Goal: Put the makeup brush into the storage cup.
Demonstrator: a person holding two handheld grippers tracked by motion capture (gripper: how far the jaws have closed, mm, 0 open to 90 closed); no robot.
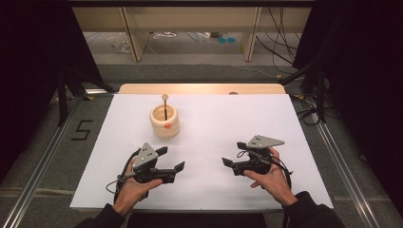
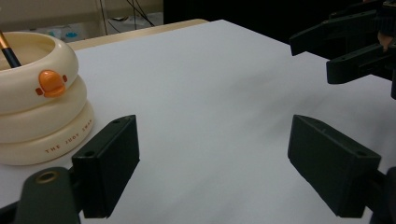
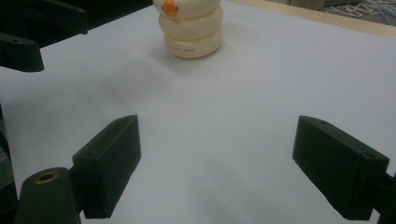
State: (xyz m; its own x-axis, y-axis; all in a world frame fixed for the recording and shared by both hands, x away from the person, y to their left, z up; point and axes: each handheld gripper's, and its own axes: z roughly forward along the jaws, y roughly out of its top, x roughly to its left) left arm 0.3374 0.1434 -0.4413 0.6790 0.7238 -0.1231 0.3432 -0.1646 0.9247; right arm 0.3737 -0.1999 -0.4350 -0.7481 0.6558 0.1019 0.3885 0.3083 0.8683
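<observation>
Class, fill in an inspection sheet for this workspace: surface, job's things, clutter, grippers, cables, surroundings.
Surface: white table top, bare apart from one item.
Job's things: cream ringed duck holder, upright, with a thin stick standing in it.
Clutter: nothing seen.
Grippers: left gripper and right gripper both open, empty, held near the front edge.
Cables: a black cable trails from each gripper; more lie on the floor behind.
Surroundings: wooden shelving legs, dark curtains.
</observation>
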